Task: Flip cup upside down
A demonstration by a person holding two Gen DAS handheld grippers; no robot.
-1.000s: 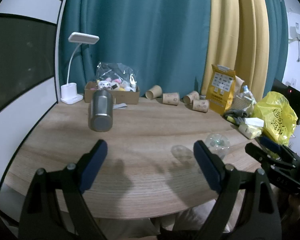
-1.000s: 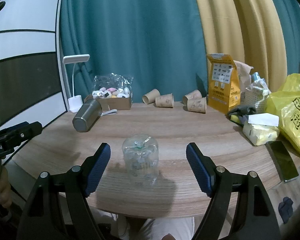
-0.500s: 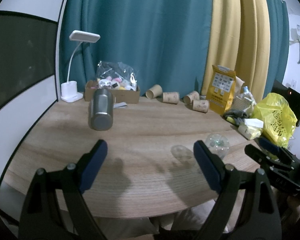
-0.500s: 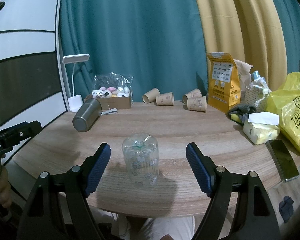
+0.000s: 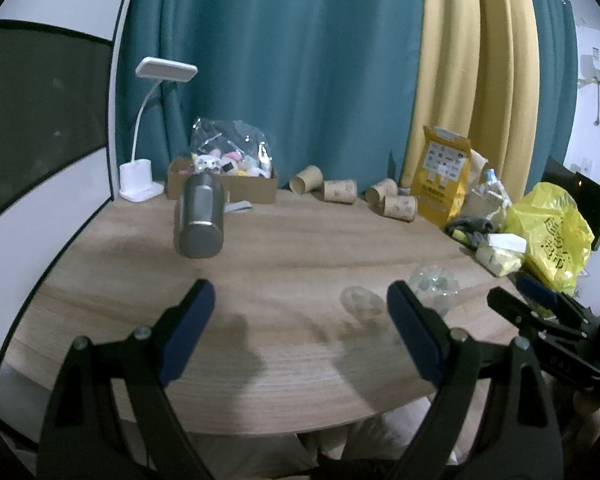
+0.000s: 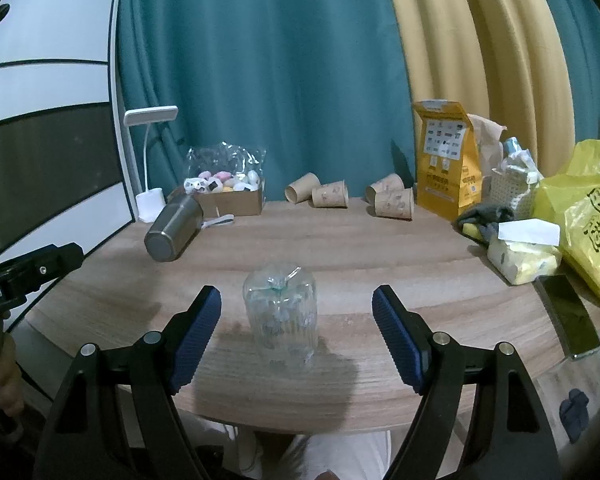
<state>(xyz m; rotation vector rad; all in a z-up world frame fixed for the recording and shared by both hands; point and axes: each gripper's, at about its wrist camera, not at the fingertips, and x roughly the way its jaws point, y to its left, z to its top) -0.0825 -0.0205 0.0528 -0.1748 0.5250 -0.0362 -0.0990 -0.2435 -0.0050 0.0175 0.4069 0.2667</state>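
A clear ribbed glass cup (image 6: 281, 314) stands upside down on the wooden table (image 6: 360, 248), near its front edge. My right gripper (image 6: 298, 332) is open and empty, its jaws on either side of the cup, a little short of it and not touching. The cup also shows in the left wrist view (image 5: 434, 286), at the right. My left gripper (image 5: 300, 332) is open and empty above the table's front, with the cup to its right.
A steel tumbler (image 6: 174, 230) lies on its side at the left. At the back are a white desk lamp (image 6: 150, 160), a cardboard box of small toys (image 6: 228, 194), several paper cups (image 6: 332, 194) and a yellow bag (image 6: 446, 168). Tissues (image 6: 524, 248), a phone (image 6: 566, 314) and a yellow plastic bag (image 6: 592, 224) lie right.
The right gripper has edged slightly closer to the cup. The cup and the left gripper have hardly moved.
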